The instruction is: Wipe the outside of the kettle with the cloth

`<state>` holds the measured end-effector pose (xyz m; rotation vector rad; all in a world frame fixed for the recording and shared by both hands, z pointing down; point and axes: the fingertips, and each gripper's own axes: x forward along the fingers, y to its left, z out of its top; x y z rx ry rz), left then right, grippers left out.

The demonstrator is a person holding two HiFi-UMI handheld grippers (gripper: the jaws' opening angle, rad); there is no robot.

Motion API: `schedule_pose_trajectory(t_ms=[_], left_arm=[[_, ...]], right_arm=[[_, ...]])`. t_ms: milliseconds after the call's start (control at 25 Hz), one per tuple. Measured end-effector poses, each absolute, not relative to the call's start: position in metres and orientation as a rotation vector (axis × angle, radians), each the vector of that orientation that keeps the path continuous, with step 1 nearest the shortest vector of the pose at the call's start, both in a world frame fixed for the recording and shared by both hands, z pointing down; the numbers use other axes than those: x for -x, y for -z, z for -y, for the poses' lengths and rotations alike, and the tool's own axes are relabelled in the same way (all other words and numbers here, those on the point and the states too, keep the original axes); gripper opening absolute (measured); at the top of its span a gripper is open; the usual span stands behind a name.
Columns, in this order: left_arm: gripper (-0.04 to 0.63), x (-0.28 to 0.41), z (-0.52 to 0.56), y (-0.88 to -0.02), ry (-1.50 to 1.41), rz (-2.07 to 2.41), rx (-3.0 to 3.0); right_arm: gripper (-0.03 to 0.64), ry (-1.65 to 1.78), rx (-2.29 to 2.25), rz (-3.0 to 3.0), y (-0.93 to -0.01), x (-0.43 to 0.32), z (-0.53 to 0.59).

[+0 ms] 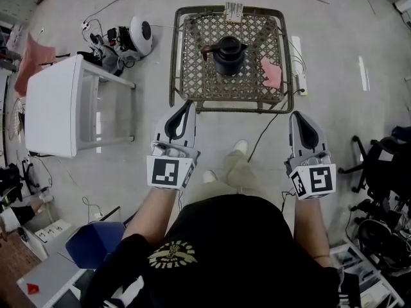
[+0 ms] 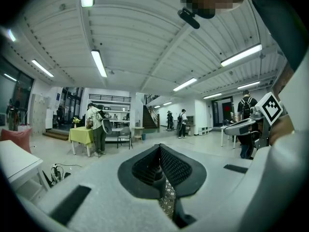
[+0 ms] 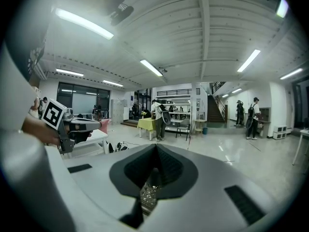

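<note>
Both the left gripper [image 1: 186, 105] and right gripper [image 1: 296, 114] are closed tight and empty. Ahead, between them, the glossy black kettle [image 1: 229, 54] stands upright, with a spout or handle jutting leftward.

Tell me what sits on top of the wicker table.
On the wicker table a black kettle stands near the middle. A pink cloth lies to its right, apart from it, and a small striped item rests at the far edge. The weave under the kettle is covered.

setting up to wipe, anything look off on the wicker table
Nothing stands out: the black kettle stands upright on the wicker table, the pink cloth lies crumpled near its right edge, nothing spilled.
</note>
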<state>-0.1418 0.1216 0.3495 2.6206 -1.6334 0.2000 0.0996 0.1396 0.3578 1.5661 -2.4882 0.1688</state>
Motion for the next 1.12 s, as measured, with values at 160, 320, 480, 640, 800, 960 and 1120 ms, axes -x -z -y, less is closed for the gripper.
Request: schedule_pose_trajectory(t_ms=[160,320,480,640,800,960,1120], left_arm=[[0.008,0.131,-0.104,-0.347,-0.217,1.663,-2.613],[0.008,0.117,-0.085,-0.338,-0.22,1.703,-2.615],[0.008,0.1,-0.073,-0.329,-0.204,1.742,-2.606],[0.008,0.09,-0.069,-0.326,-0.218,1.777,-2.593],[0.008,0.094,-0.069,-0.32,-0.259,1.82,-2.58],[0.008,0.095,-0.065,-0.312,-0.255,1.85,-2.572],[0.008,0.09,-0.06,-0.315,-0.259,1.831,-2.586]], right_arm=[[0.011,-0.183,-1.562,2.506,-0.359,-0.115,-0.12],[0.011,-0.185,-1.564,2.53,-0.355,-0.132,-0.099],[0.011,-0.173,-1.539,2.565,-0.35,-0.15,-0.081],[0.011,-0.177,-1.517,2.602,-0.347,-0.158,-0.069],[0.011,-0.177,-1.496,2.637,-0.342,-0.158,-0.066],[0.011,-0.186,-1.504,2.645,-0.34,-0.165,-0.061],[0.011,-0.212,-1.524,2.631,-0.349,-0.17,-0.053]])
